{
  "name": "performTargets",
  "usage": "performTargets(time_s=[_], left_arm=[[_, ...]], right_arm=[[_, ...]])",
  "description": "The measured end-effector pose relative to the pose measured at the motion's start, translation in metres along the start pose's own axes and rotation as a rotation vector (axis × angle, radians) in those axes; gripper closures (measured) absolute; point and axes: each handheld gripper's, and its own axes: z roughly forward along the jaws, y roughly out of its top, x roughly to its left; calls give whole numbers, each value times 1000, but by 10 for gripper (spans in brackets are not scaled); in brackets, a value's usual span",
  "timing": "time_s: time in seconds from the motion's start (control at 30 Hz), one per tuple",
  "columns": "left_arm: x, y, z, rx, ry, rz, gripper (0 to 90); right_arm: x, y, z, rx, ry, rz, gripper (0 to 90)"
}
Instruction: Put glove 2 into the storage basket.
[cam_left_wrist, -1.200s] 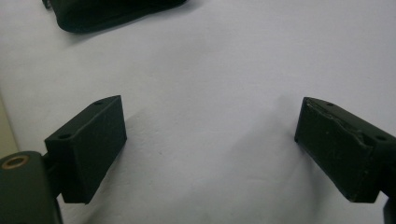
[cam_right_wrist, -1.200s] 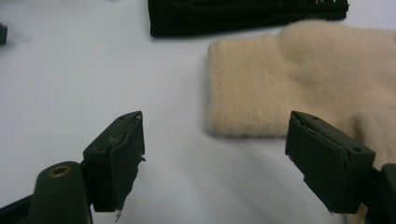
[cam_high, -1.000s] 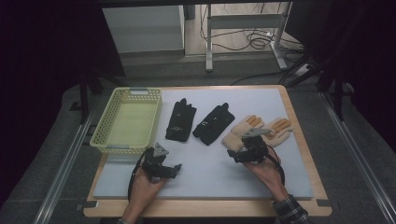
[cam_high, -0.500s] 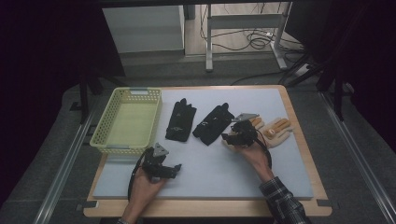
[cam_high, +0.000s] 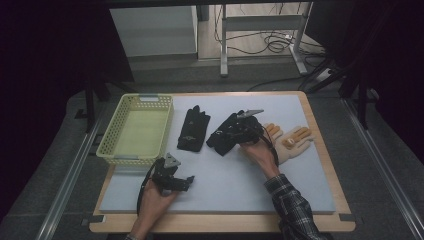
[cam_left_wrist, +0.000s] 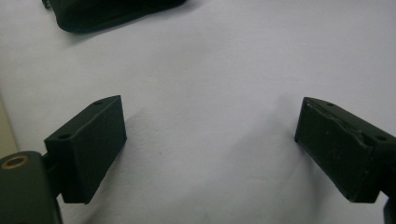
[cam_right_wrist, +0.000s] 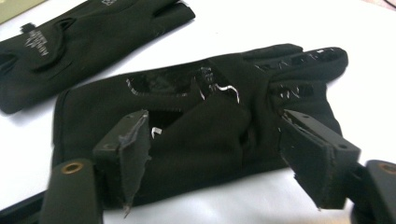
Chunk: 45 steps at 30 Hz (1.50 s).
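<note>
Right glove (cam_right_wrist: 196, 135): black matt cloth, smooth knit, with glossy grip print on palm and fingers. Left glove (cam_right_wrist: 88, 42): same black matt cloth, small pale printed lettering. Tan gloves (cam_high: 292, 142): look like soft matt leather or suede; cannot tell which. Basket (cam_high: 120, 152): pale yellow-green plastic, perforated walls, slight sheen. Worktop (cam_high: 225, 222): light wood edge, covered by a smooth matt pale-grey mat (cam_left_wrist: 210, 70). Right gripper (cam_right_wrist: 224, 158): matt black hard pads, liner frayed at the edges. Left gripper (cam_left_wrist: 210, 144): matt black pads, smoother.
</note>
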Motion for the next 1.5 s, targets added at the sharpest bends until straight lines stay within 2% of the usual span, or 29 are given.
performTargets(time_s=[0.2, 0.33, 0.4, 0.43, 0.47, 0.53, 0.57, 0.6, 0.63, 0.73, 0.77, 0.87, 1.0, 1.07, 1.13, 1.3, 1.4, 1.5], left_arm=[[0, 0, 0, -2, 0, -2, 89], [0, 0, 0, 1, 0, 2, 89], [0, 0, 0, 1, 0, 2, 89], [0, 0, 0, 1, 0, 2, 89], [0, 0, 0, 1, 0, 2, 89], [0, 0, 0, 1, -1, 2, 88], [0, 0, 0, 1, -1, 2, 89], [0, 0, 0, 1, 0, 2, 88], [0, 0, 0, 1, 0, 2, 89], [0, 0, 0, 1, 0, 2, 88], [0, 0, 0, 1, 0, 2, 89], [0, 0, 0, 2, 0, 2, 88], [0, 0, 0, 1, 0, 2, 89], [0, 0, 0, 1, -1, 1, 88], [0, 0, 0, 2, -1, 2, 88], [0, 0, 0, 2, -1, 2, 88], [0, 0, 0, 1, -1, 0, 88], [0, 0, 0, 1, -1, 0, 88]], right_arm=[[2, 9, 25, 57, -31, 4, 187], [2, 12, 39, 94, -64, 10, 175], [2, 13, 43, 109, -65, 7, 178], [3, 14, 44, 116, -70, 2, 203], [4, 15, 44, 127, -52, 1, 279], [4, 15, 44, 133, -22, 6, 330], [4, 15, 44, 130, -22, 9, 354], [3, 15, 43, 130, -24, 10, 422], [3, 14, 42, 128, -22, 14, 531], [5, 13, 40, 117, -27, 3, 702], [5, 13, 40, 116, -12, -1, 739], [5, 14, 39, 119, -1, -1, 770], [8, 15, 35, 123, -4, -81, 778], [9, 15, 34, 120, 2, -92, 778], [12, 16, 24, 97, 26, -131, 777], [23, 21, 2, 66, 83, -190, 777], [33, 21, -14, 55, 126, -223, 776], [44, 17, -28, 54, 149, -273, 775]])
